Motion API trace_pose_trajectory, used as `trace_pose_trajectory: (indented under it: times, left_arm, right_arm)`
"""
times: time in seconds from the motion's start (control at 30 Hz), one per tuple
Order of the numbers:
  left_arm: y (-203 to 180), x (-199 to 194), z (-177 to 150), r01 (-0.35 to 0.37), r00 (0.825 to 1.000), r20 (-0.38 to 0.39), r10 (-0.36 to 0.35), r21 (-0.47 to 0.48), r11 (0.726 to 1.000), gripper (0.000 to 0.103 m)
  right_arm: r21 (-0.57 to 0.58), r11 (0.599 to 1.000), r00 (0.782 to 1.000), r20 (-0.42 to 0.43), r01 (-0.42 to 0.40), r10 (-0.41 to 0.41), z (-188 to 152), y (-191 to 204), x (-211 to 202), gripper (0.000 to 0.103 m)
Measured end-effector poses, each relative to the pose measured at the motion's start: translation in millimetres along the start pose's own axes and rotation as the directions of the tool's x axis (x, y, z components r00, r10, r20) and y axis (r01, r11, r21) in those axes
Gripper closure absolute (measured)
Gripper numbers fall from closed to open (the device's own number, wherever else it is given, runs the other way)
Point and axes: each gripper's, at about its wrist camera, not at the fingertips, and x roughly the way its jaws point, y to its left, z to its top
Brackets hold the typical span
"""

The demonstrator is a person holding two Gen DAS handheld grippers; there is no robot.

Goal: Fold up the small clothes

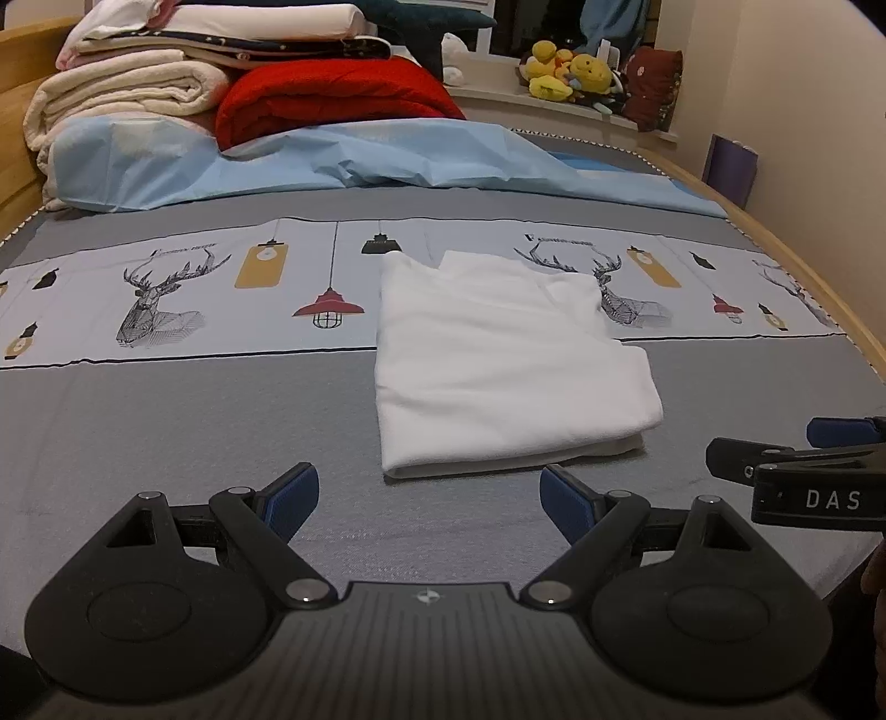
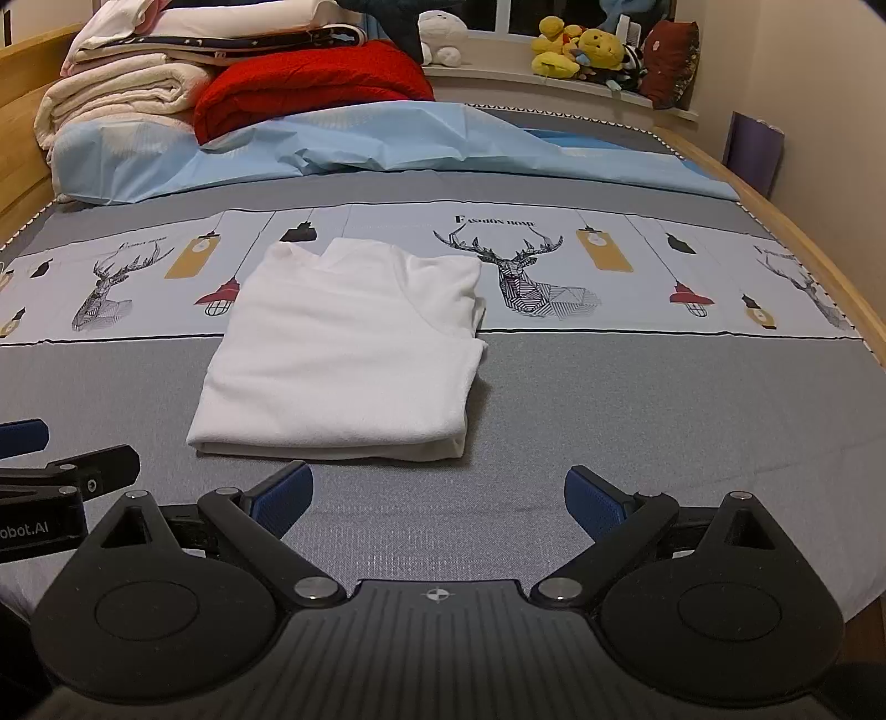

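A white garment (image 1: 498,360) (image 2: 349,354) lies folded into a neat rectangle on the grey bed sheet (image 1: 166,432) (image 2: 664,421). My left gripper (image 1: 429,501) hovers open just in front of its near edge, slightly to the left, with nothing between its blue pads. In the right wrist view my right gripper (image 2: 437,498) is also open and empty, close to the garment's near right corner. Each gripper shows at the edge of the other's view: the right gripper (image 1: 786,459) at the right, the left gripper (image 2: 50,459) at the left.
Folded blankets (image 1: 127,88) and a red quilt (image 1: 332,94) are stacked at the head of the bed behind a light blue sheet (image 1: 360,160). Plush toys (image 2: 581,50) sit on the window sill. A wooden bed frame (image 2: 803,243) runs along the right, near the wall.
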Motion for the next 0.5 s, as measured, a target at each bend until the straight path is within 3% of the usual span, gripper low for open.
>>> trace_pose_trajectory:
  times: [0.5]
  left_arm:
    - [0.8, -1.1, -1.5, 0.013, 1.0, 0.01, -0.014, 0.013, 1.0, 0.013]
  right_arm:
    - [-0.001, 1.0, 1.0, 0.0, 0.0, 0.0, -0.1, 0.7, -0.3, 0.006]
